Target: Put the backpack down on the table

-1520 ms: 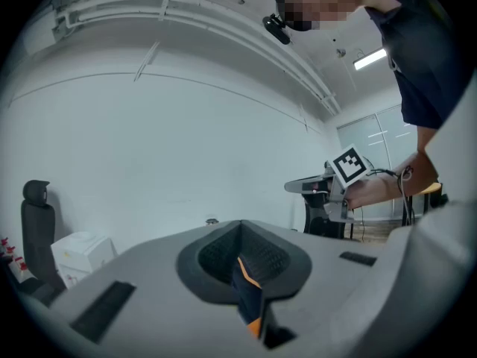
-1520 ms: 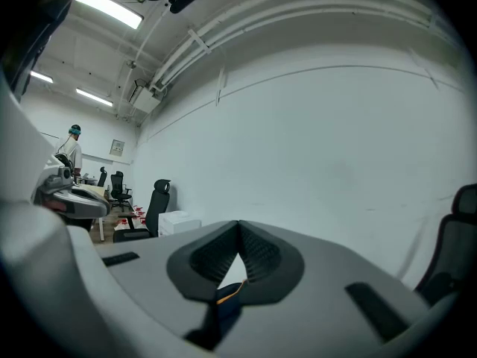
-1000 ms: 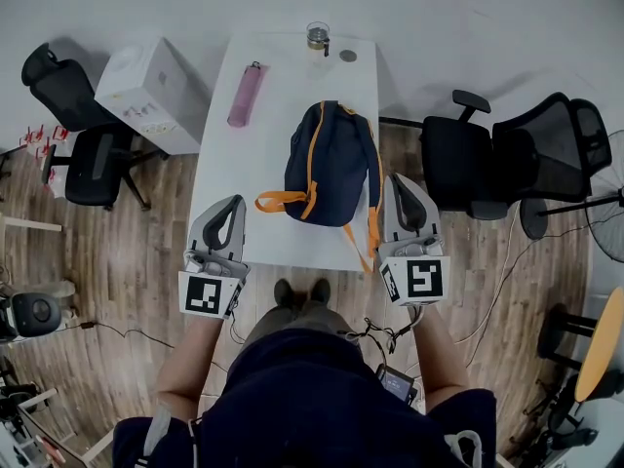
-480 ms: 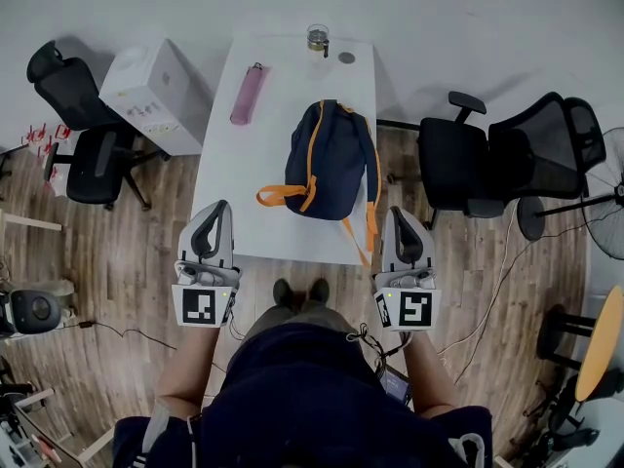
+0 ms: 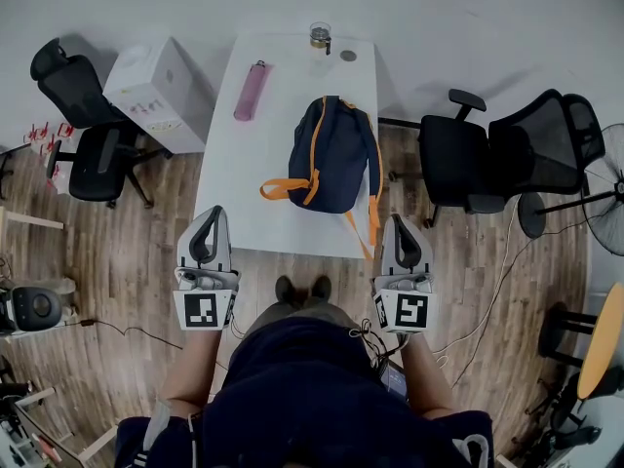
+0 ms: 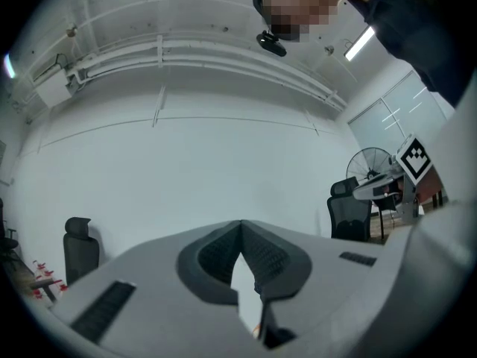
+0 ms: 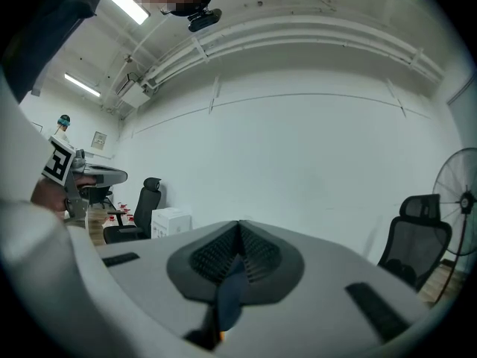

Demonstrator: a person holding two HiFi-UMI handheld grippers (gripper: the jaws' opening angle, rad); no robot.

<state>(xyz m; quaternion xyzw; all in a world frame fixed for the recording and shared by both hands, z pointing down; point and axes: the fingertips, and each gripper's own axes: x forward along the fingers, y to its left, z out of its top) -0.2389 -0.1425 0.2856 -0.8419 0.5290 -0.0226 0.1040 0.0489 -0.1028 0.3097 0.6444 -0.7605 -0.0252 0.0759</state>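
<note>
The navy backpack [image 5: 331, 154] with orange trim lies flat on the white table [image 5: 244, 193]; one orange strap [image 5: 371, 227] trails over the front edge. No gripper touches it. My left gripper [image 5: 213, 214] hovers at the table's front left corner, jaws shut and empty. My right gripper [image 5: 399, 222] hangs off the front right corner, just beside the trailing strap, also shut and empty. In the left gripper view the left gripper's [image 6: 241, 226] pads meet at the tip. The right gripper view shows the right gripper's [image 7: 239, 226] pads closed the same way. Both point level toward the far wall.
A pink bottle [image 5: 252, 90], a glass jar [image 5: 319, 37] and a small round lid [image 5: 348, 56] sit at the table's far end. A white box [image 5: 161, 91] and black chair [image 5: 88, 159] stand left. Two black chairs [image 5: 468, 169] and a fan [image 5: 609, 203] stand right.
Both grippers have drawn back toward the person, away from the backpack and past the table's front edge. The backpack lies where it was.
</note>
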